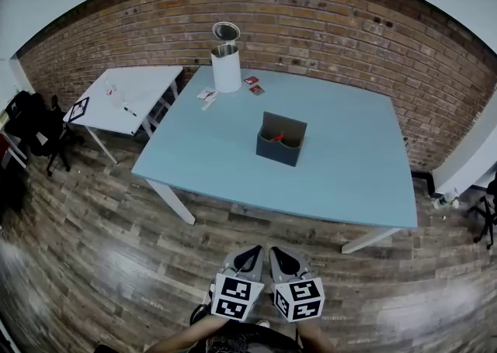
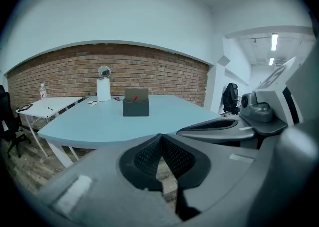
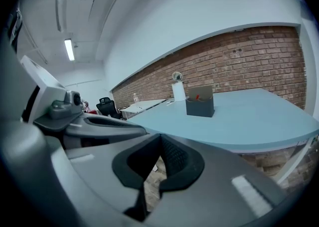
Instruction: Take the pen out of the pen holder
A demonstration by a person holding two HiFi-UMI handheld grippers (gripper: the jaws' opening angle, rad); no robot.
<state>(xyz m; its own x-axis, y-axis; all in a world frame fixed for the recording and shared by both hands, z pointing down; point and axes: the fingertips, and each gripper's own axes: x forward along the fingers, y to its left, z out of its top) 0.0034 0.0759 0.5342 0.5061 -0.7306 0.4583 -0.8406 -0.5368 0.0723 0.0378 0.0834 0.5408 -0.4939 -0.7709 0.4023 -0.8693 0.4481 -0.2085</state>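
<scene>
No words, numbers or brand names can be read anywhere. Black-and-white square marker patterns are carried on the cubes (image 1: 237, 297) of the left gripper (image 1: 250, 257) and the right gripper (image 1: 281, 258); no letters are held in them. A similar marker board (image 1: 78, 109) is seen far ahead and left of the grippers. Print on the small cards (image 1: 252, 84) far ahead is too small to be read.

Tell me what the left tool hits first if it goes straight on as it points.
Likely the near edge of the light blue table, before the dark grey pen holder standing on it; depth is unclear.
</scene>
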